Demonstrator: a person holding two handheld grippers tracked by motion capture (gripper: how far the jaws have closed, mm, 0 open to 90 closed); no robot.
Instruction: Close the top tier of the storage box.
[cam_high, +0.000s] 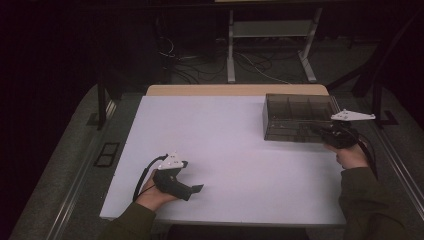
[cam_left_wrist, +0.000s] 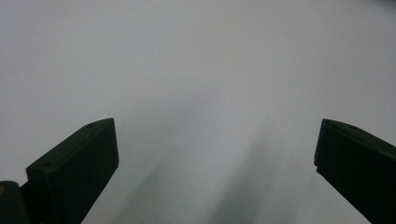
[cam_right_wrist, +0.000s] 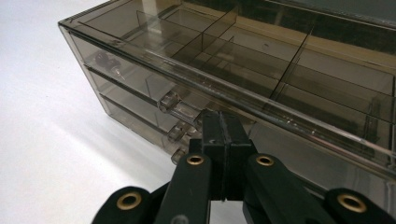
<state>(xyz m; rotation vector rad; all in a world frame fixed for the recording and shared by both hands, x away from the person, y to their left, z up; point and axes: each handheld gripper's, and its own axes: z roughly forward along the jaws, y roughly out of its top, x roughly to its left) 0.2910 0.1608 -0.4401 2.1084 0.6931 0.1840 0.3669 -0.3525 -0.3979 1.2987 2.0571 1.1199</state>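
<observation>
A smoky transparent drawer organizer (cam_high: 299, 118) stands upright at the table's far-right side.

Your high view hangs above your side of the desk (cam_high: 225, 150) and looks forward and down, taking in the whole white top from some way off. Your left gripper view rides low and close, facing along the bare desk surface. Your right gripper view sits very near the smoked drawer box (cam_right_wrist: 261, 70), facing its front. The high view shares that box (cam_high: 295, 117) with the right gripper view, and the white top with both.
</observation>
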